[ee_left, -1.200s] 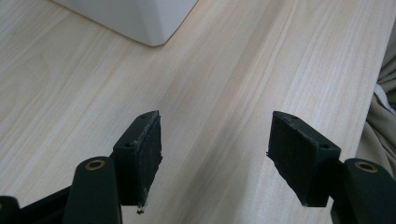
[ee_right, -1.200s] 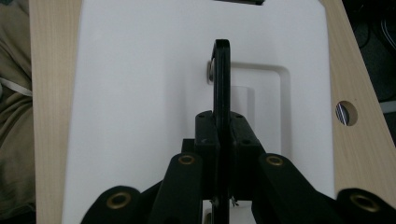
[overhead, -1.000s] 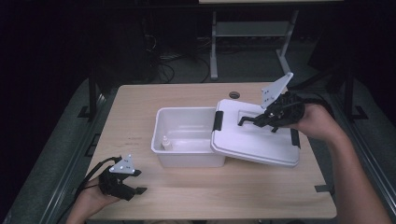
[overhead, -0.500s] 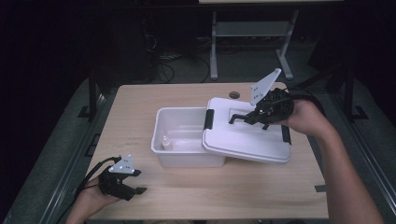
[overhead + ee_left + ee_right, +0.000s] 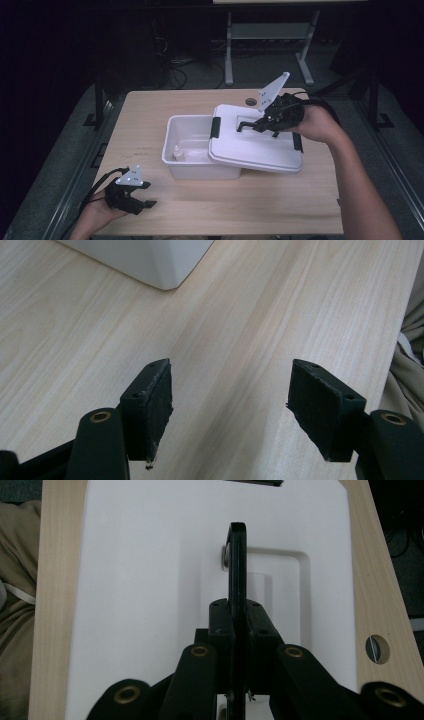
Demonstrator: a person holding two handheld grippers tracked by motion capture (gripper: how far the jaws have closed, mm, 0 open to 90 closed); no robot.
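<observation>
The white lid [image 5: 255, 145] is held by its black handle [image 5: 237, 575], which is pinched between the pressed-together jaws of the right tool [image 5: 260, 125]. The lid lies tilted over the right part of the open white box [image 5: 192, 150], its left edge resting across the box and its right part overhanging the worktop [image 5: 150, 107]. A small white bottle [image 5: 176, 153] stands inside the box at its near left corner.

The left tool [image 5: 145, 202] rests on the near left of the worktop, well apart from the box, with its jaws spread and nothing between them.

Several failures can be foreseen. Because the box is braced by nothing, it could be dragged or tipped if the lid's edge catches on the rim. Because the handle is thin and gripped at one point, the lid could swing or slip out of the pinch if it is tilted further. If the lid is lowered off line, a side latch [image 5: 216, 127] could be caught against the rim, so the lid would sit crooked rather than seated.
</observation>
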